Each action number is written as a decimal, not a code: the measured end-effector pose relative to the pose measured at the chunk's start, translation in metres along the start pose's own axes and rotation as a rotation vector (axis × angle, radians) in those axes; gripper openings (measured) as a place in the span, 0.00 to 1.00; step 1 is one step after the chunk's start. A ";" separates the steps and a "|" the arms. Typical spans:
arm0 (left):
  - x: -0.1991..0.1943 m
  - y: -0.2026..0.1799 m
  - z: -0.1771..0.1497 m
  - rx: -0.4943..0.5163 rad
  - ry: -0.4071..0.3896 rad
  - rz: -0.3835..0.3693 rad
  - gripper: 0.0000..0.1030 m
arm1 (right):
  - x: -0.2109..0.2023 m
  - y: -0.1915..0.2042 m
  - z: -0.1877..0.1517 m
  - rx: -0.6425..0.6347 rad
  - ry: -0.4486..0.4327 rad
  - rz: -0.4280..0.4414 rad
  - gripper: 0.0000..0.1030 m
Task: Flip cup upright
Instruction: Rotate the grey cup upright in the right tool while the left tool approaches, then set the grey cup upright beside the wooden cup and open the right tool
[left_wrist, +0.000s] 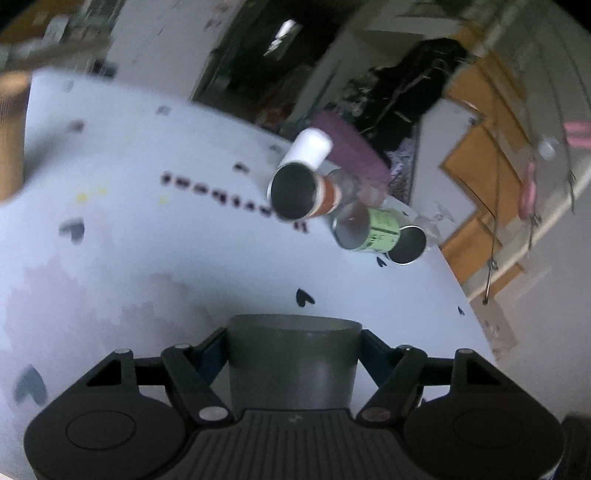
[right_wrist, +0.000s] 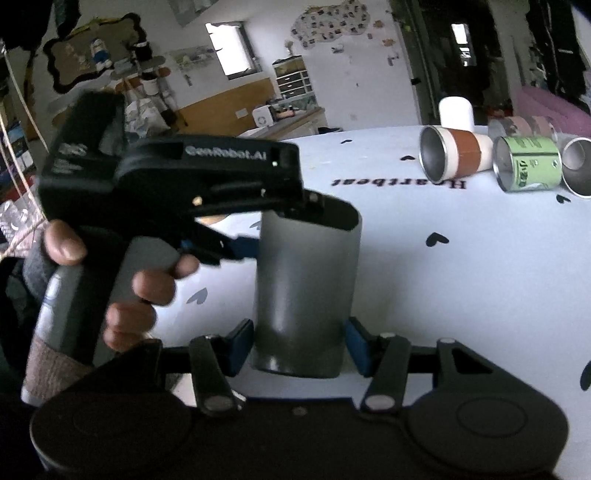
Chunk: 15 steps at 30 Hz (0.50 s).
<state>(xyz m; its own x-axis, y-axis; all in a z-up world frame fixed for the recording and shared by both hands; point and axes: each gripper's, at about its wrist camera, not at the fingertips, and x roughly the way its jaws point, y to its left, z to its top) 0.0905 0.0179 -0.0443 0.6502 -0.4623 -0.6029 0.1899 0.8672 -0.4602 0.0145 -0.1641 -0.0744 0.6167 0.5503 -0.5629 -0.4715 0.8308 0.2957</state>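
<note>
A tall grey cup (right_wrist: 306, 295) stands with its open mouth up, over the white tablecloth (right_wrist: 461, 295). My left gripper (right_wrist: 295, 221) comes in from the left and is shut on the cup's upper part. In the left wrist view the cup (left_wrist: 293, 365) fills the space between the fingers, held by both blue pads. My right gripper (right_wrist: 299, 350) sits around the cup's base. Its blue pads (right_wrist: 356, 347) stand a little off the cup's sides, so it is open.
Several cups lie on their sides at the far right: a white and brown one (right_wrist: 454, 153), a green can (right_wrist: 528, 162) and a metal one (right_wrist: 578, 166). A white cup (right_wrist: 456, 112) stands behind them. They also show in the left wrist view (left_wrist: 295, 192).
</note>
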 end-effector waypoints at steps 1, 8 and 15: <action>-0.005 -0.005 -0.001 0.038 -0.014 0.008 0.73 | 0.000 0.001 0.000 -0.007 0.003 -0.003 0.53; -0.028 -0.030 -0.017 0.252 -0.055 0.072 0.73 | 0.015 0.004 -0.004 -0.039 0.035 -0.060 0.47; -0.028 -0.032 -0.019 0.331 -0.124 0.163 0.72 | 0.028 0.001 -0.006 -0.019 0.050 -0.077 0.46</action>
<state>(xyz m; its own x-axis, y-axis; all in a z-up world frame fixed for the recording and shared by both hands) 0.0526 -0.0001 -0.0253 0.7716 -0.3049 -0.5583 0.2906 0.9497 -0.1170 0.0278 -0.1478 -0.0945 0.6194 0.4800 -0.6212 -0.4360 0.8684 0.2362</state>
